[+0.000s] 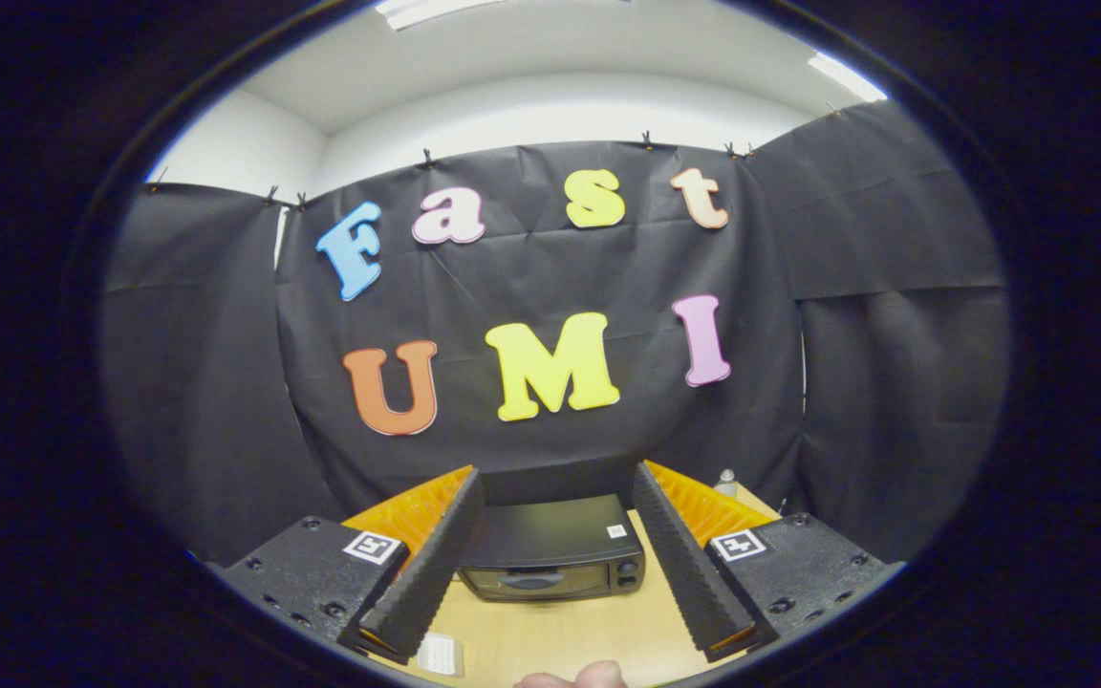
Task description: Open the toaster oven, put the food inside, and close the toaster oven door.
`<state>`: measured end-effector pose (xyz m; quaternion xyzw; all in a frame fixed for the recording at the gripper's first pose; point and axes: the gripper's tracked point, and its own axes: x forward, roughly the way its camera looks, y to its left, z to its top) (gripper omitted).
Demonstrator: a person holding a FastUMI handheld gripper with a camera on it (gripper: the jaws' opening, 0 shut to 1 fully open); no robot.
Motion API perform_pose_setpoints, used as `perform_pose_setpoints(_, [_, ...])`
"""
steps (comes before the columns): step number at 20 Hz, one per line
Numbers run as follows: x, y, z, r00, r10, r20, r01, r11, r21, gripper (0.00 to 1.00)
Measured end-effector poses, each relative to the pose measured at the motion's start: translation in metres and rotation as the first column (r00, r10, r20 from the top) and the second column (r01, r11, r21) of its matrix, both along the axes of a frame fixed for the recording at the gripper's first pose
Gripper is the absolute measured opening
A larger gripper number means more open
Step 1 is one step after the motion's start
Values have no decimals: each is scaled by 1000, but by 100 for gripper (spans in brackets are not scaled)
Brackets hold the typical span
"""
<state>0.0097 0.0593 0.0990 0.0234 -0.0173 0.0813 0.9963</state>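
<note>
A light wooden table [560,635] under me, a small white card [440,655] lying flat on it near my side, a small clear bottle [725,483] standing at the far right corner — black cloth wall [226,382] behind, white ceiling with lamps [842,76].

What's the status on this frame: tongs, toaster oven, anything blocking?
Tongs open, holding nothing. Toaster oven ahead between the fingers, on the table, door shut. Nothing between tongs and oven.
</note>
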Motion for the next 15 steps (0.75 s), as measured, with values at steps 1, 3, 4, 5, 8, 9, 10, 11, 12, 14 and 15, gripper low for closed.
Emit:
perform_pose_setpoints(1, [1,0,1,1000,0,-3,0,1000,-5,100])
perform_pose_setpoints(3, [-1,2,1,1000,-3,5,3,1000,-21,100])
perform_pose_setpoints(4, [-1,4,1,1000,1,7,-1,1000,-27,100])
perform_pose_setpoints(5, [0,7,1,1000,9,5,-9,1000,-29,100])
perform_pose_setpoints(8, [5,11,0,1000,19,-1,-19,1000,-18,100])
perform_pose_setpoints(9, [6,11,-1,1000,18,-5,-18,1000,-18,100])
perform_pose_setpoints(10, [5,11,0,1000,19,-9,-19,1000,-13,100])
perform_pose_setpoints(11, [4,13,-1,1000,25,-12,-25,1000,-11,100])
perform_pose_setpoints(12, [4,15,-3,999,30,-17,-30,999,-12,100])
perform_pose_setpoints(14, [3,15,-2,999,31,-15,-31,999,-14,100])
perform_pose_setpoints(15, [2,15,-2,999,30,-13,-30,999,-19,100])
